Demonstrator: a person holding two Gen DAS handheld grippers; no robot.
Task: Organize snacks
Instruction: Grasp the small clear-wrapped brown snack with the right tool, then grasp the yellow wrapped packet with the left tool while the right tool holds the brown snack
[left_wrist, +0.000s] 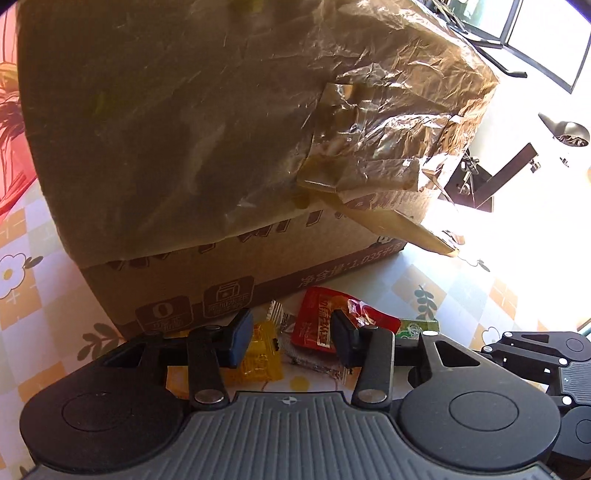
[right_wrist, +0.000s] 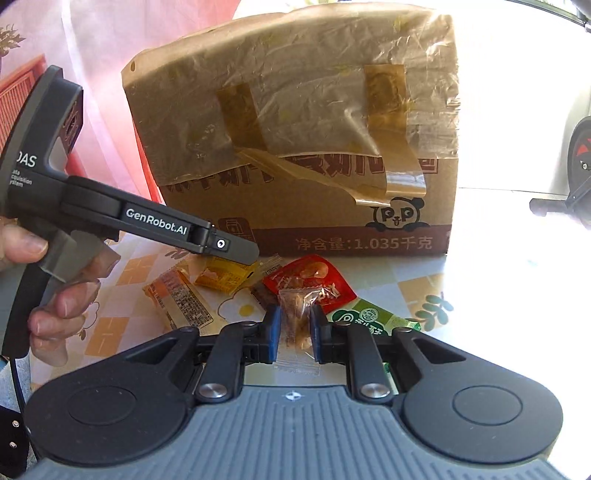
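Right tool (right_wrist: 295, 328): pads clamped on a clear packet (right_wrist: 297, 317) with brown contents, held off the tabletop (right_wrist: 424, 273); packet upright between the pads.

Left tool (left_wrist: 290, 334): jaws apart, nothing pressed between the pads. It hangs over the snack pile. In the left view a yellow packet (left_wrist: 260, 354) lies beside the left pad and a red packet (left_wrist: 321, 314) beside the right pad; contact cannot be told.

Snack pile sits on the tabletop at the foot of the box (right_wrist: 295, 129), at 12 o'clock from both tools. In the right view: orange packet (right_wrist: 181, 299) at 10 o'clock, green packet (right_wrist: 369, 317) at 2 o'clock. A hand (right_wrist: 55, 295) grips the left tool's handle at 9 o'clock.

Box: cardboard, tape-covered, upright.
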